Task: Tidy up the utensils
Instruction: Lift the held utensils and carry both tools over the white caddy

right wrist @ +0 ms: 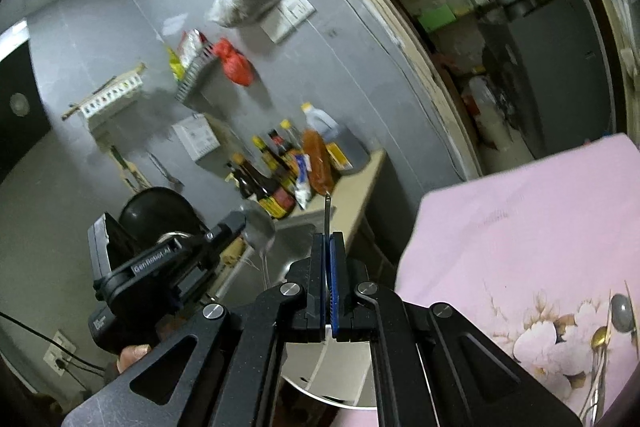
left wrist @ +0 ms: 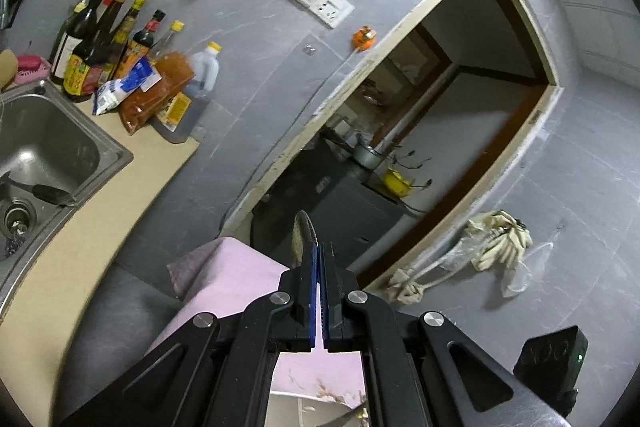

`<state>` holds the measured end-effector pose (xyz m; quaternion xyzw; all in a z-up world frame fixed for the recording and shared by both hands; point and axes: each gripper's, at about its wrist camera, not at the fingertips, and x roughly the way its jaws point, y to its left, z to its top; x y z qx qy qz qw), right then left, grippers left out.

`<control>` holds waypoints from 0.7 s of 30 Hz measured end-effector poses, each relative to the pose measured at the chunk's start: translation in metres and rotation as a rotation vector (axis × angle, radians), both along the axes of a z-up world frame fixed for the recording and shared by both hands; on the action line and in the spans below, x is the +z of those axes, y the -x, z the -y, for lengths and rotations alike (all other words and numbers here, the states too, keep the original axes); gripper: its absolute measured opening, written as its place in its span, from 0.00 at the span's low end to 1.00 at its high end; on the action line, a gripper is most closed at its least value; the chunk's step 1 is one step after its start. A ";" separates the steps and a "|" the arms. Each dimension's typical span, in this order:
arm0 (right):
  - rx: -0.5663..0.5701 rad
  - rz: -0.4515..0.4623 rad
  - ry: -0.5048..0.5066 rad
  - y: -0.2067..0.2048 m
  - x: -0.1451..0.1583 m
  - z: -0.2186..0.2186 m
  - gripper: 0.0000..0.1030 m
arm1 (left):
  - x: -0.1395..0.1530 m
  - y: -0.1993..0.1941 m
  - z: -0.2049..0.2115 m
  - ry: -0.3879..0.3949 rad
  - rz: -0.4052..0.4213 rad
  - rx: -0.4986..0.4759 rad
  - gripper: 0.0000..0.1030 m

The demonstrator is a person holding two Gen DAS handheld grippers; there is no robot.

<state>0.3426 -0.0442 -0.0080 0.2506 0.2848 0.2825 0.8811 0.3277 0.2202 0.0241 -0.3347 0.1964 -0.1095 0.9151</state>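
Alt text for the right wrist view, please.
The right tool is shut on a thin metal utensil handle, raised before a grey kitchen wall. The left tool carries a spoon; a pink flowered cloth lies right.

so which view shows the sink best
The left wrist view. The steel sink lies open at the left, with its basin, its drain and a dark utensil inside. In the right wrist view only a sliver of it shows behind the hand-held gripper.
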 end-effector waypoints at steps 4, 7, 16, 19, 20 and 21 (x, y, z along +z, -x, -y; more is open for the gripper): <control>-0.008 -0.031 0.021 -0.007 -0.014 -0.005 0.02 | -0.016 -0.012 0.002 -0.021 -0.026 0.007 0.02; -0.014 -0.052 0.019 -0.010 -0.022 -0.003 0.02 | -0.028 -0.015 0.008 -0.059 -0.052 -0.003 0.02; -0.006 -0.091 0.021 -0.011 -0.035 0.000 0.03 | -0.042 -0.001 0.018 -0.146 -0.080 0.006 0.02; 0.000 -0.093 0.020 -0.009 -0.035 0.000 0.03 | -0.039 0.004 0.018 -0.152 -0.085 0.005 0.03; 0.001 -0.093 0.021 -0.008 -0.034 0.000 0.03 | -0.038 0.006 0.018 -0.154 -0.086 0.006 0.03; 0.001 -0.095 0.022 -0.008 -0.034 0.001 0.03 | -0.038 0.008 0.017 -0.155 -0.086 0.006 0.03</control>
